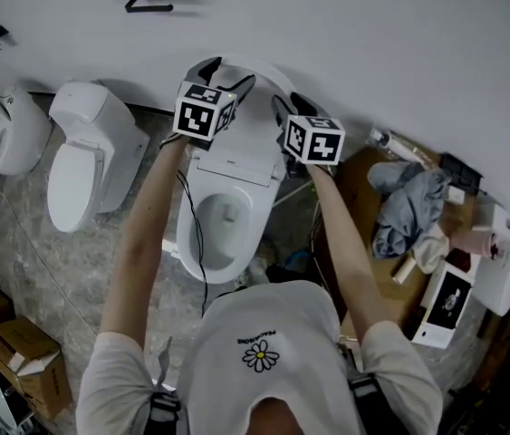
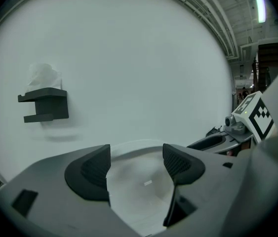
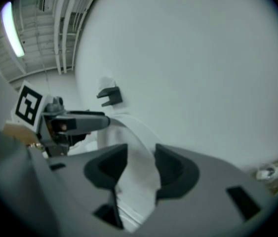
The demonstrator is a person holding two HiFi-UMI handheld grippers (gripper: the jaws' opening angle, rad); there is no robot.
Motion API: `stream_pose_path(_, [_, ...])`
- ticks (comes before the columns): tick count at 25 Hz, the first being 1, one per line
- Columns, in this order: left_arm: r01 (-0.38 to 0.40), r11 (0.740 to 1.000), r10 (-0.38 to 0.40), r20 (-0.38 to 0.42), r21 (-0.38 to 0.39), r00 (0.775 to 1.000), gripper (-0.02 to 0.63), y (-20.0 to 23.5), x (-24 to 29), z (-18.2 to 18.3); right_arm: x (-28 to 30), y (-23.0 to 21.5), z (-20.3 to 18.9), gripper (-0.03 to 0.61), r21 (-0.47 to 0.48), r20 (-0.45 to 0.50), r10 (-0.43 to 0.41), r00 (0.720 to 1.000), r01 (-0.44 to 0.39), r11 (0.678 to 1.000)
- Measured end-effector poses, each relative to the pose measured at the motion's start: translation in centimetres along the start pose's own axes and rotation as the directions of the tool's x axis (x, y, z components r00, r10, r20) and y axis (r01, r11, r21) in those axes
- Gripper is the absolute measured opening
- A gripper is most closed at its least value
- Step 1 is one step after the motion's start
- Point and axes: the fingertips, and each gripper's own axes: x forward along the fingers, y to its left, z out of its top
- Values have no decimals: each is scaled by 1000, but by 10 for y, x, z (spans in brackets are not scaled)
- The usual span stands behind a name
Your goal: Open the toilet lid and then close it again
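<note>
**White lid up against the wall, both claws at its top**

We see the toilet lid [image 1: 259,120] raised, approx. upright against the wall [image 1: 399,43], w/ the bowl [image 1: 223,229] open below it. Both our arms reach fwd over the bowl to the lid's upper part.

Right gripper [image 3: 141,164]: claw pinching the lid's rim. The white edge runs up between the two dark pads and fills the gap from one to the other, jaws fairly wide.

Left gripper [image 2: 136,164]: claw spread, nothing clamped. We look at the lid's broad face and its curved top rim just ahead, betw. the tips; can't tell if the tips touch it. The right gripper shows at that view's right edge.

Other stuff:
- dark shelf [image 2: 45,105] on the wall, left of the lid, w/ sth. white on top
- second toilet [image 1: 78,166] on the floor left of ours, lid shut
- another white fixture [image 1: 14,134] near the floor's left edge
- cardboard boxes [image 1: 19,356] at the floor's near-left corner
- grey cloth [image 1: 408,202] on a brown bench [image 1: 363,184] to the right, w/ small items at its far edge
</note>
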Motion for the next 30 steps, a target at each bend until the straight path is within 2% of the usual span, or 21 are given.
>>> stream_pose_path(4, [-4, 1000, 4, -1, 3, 1000, 339, -2, -1, -1, -2, 0, 0, 195, 0, 8, -9, 1000, 9, 1000])
stream_pose_path(7, [-15, 1000, 15, 5, 13, 1000, 339, -4, -2, -1, -4, 2, -1, 195, -2, -20, 2, 1000, -2, 1000])
stream_pose_path(10, [-34, 999, 34, 21, -15, 999, 339, -6, -10, -2, -11, 9, 0, 195, -2, -45, 25, 999, -25, 1000])
stream_pose_path(15, [-51, 998, 54, 72, -48, 996, 339, -2, -31, 14, -24, 23, 26, 195, 24, 22, 73, 997, -73, 997])
stream_pose_path(19, [-65, 996, 75, 155, -66, 985, 338, -4, -66, 38, -48, 43, 58, 195, -41, 100, 88, 991, -84, 996])
stream_pose_path(23, [-89, 992, 112, 276, -93, 955, 323, -7, -117, 68, -83, 80, 97, 195, -156, 217, 131, 967, -98, 983])
stream_pose_path(24, [-93, 989, 124, 310, -113, 943, 289, -7, -131, 74, -94, 89, 107, 195, -184, 255, 143, 956, -97, 978])
stream_pose_path(26, [-110, 982, 160, 372, -152, 914, 179, -6, -160, 84, -116, 108, 126, 176, -238, 335, 163, 928, -84, 968])
stream_pose_path(30, [-217, 958, 278, 435, -186, 857, 54, -4, -218, 92, -155, 148, 143, 93, -343, 413, 241, 878, -95, 934])
